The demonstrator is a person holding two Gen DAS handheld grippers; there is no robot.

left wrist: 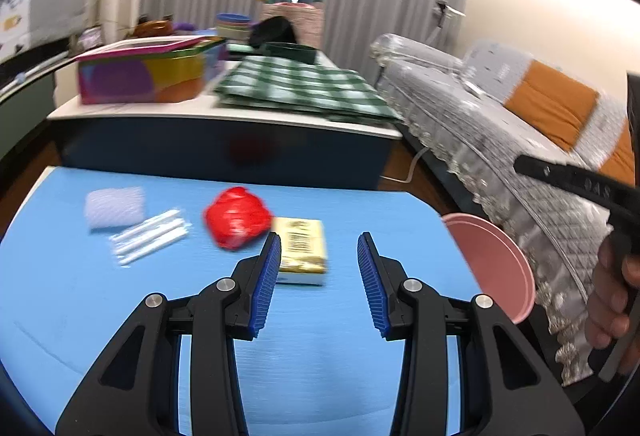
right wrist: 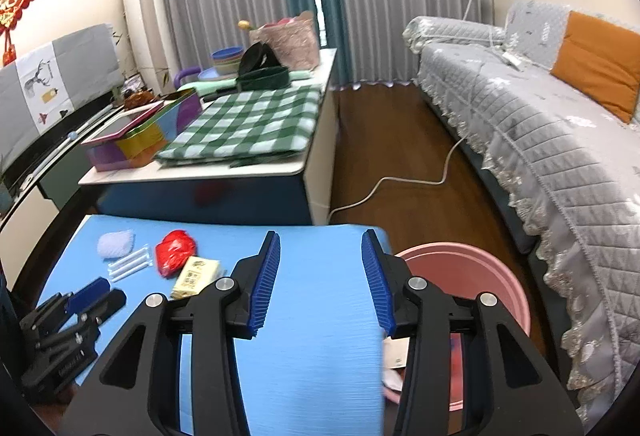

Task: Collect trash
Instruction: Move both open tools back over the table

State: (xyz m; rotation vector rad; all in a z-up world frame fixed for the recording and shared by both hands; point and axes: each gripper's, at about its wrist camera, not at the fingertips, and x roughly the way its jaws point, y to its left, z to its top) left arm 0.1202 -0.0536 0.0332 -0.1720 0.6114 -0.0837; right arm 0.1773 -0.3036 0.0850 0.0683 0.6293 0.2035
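On the blue table top (left wrist: 320, 356) lie a crumpled red wrapper (left wrist: 237, 217), a yellow tissue pack (left wrist: 303, 250), clear plastic straws (left wrist: 149, 238) and a white foam net (left wrist: 115, 206). My left gripper (left wrist: 319, 256) hovers open just right of the tissue pack, nothing between its blue pads (left wrist: 266, 286). In the right wrist view, my right gripper (right wrist: 320, 252) stands open over the table's right edge, empty. The pink bin (right wrist: 472, 268) sits on the floor right of the table, with paper scraps inside. The same trash items show at the far left: red wrapper (right wrist: 175, 251), tissue pack (right wrist: 197, 275).
A low white-and-blue cabinet (right wrist: 224, 172) behind the table carries a green checked cloth (right wrist: 248, 124), a colourful tin (right wrist: 136, 140) and bowls. A grey covered sofa (right wrist: 560, 140) runs along the right. A white cable (right wrist: 400, 184) crosses the wooden floor. A hand (left wrist: 612, 300) grips the right tool.
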